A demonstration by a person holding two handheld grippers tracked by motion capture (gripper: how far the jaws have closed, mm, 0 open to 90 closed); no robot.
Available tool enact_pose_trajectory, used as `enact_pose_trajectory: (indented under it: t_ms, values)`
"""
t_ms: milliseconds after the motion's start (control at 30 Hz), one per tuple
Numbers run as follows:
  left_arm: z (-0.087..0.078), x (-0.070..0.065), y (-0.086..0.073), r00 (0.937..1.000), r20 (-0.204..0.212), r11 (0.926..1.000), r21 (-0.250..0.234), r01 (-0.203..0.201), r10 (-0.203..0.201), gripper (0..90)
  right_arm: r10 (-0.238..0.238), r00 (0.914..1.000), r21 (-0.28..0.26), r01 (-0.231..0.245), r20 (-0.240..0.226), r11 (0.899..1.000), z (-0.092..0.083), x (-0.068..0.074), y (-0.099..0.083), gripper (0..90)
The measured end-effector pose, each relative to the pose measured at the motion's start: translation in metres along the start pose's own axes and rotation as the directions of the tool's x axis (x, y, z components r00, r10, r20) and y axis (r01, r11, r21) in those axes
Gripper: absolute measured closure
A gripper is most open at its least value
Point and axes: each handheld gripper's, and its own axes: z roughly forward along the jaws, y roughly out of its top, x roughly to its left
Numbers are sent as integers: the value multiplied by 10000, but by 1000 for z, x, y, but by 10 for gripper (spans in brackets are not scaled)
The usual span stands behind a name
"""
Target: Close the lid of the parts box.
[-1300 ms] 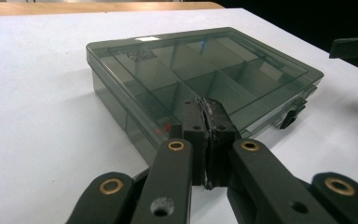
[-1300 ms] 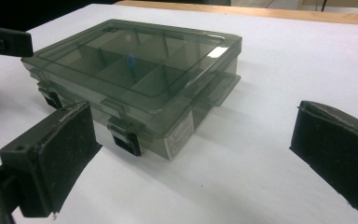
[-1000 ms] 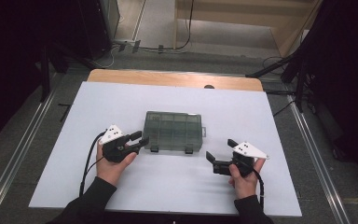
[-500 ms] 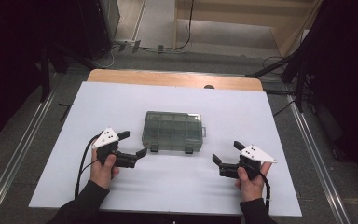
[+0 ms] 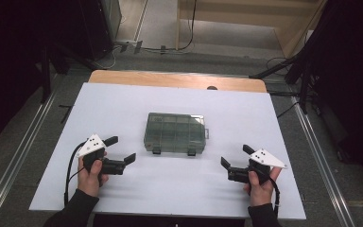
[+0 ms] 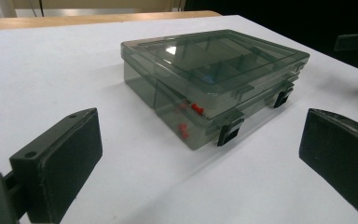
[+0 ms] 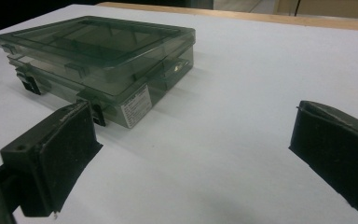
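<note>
Your left gripper [image 5: 121, 149] is released, jaws spread wide with nothing between them, resting low near the bench [image 5: 123, 104] front. Your right gripper [image 5: 236, 157] is released too, jaws apart and bare. Between them, a little farther back, the smoky clear compartment box [image 5: 175, 133] lies flat, lid down, its two dark latches [image 6: 230, 131] facing you. Small red pieces [image 6: 190, 117] show inside.

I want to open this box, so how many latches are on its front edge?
2: one latch at the front-left corner of the organiser box, one latch at the front-right. Other sides may hide more.
</note>
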Motion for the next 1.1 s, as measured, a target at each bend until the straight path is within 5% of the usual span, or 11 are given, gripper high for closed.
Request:
enact_pose_trajectory:
  t_ms: [1100]
  values:
    - [-48, 20, -17, 9975, -699, 10000, 42, 45, -42, 0, 84, 9977, 76, -90, 666, 9999, -38, -21, -15, 10]
